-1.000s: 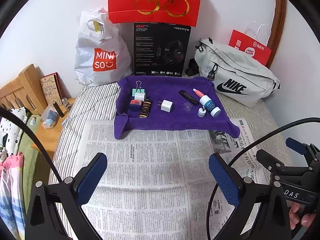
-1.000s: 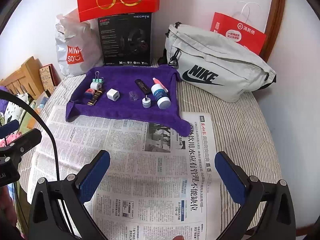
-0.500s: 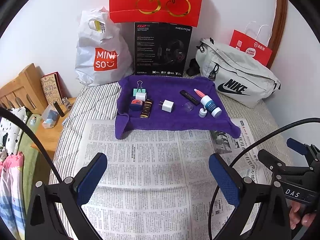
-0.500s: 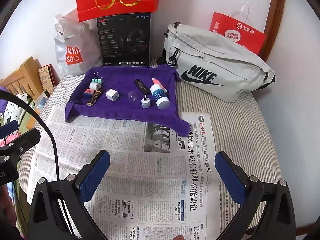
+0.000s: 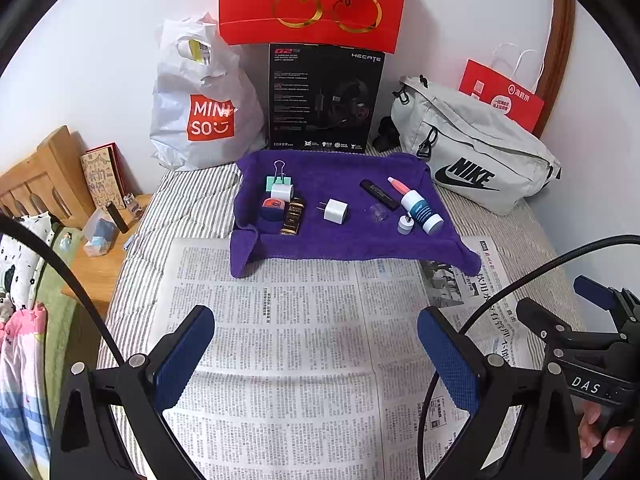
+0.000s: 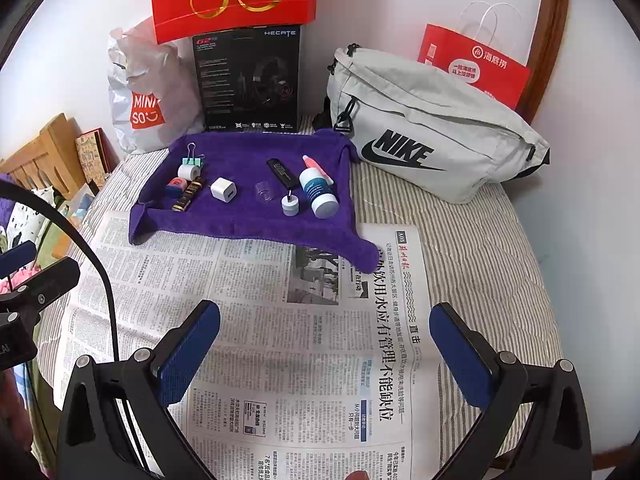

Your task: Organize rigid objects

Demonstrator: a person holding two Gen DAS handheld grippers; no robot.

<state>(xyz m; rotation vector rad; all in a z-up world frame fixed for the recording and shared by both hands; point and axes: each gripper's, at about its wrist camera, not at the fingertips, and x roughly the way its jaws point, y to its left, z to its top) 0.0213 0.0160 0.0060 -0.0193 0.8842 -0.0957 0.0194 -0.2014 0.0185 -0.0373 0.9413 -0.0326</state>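
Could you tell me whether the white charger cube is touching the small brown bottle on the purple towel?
Apart. The left wrist view shows purple towel between the white charger cube and the small brown bottle; the right wrist view shows the same gap.

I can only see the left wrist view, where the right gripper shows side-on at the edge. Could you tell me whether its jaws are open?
Observer: Yes. In the right wrist view the right gripper has its jaws wide apart with nothing between them, above the newspaper.
Operator: Thank you. That gripper also hides the newspaper's near right part from me. Is anything lying there?
Observer: I see only printed paper there. The newspaper's right edge stops short of the bed's side, and a strip of striped sheet lies bare beside it.
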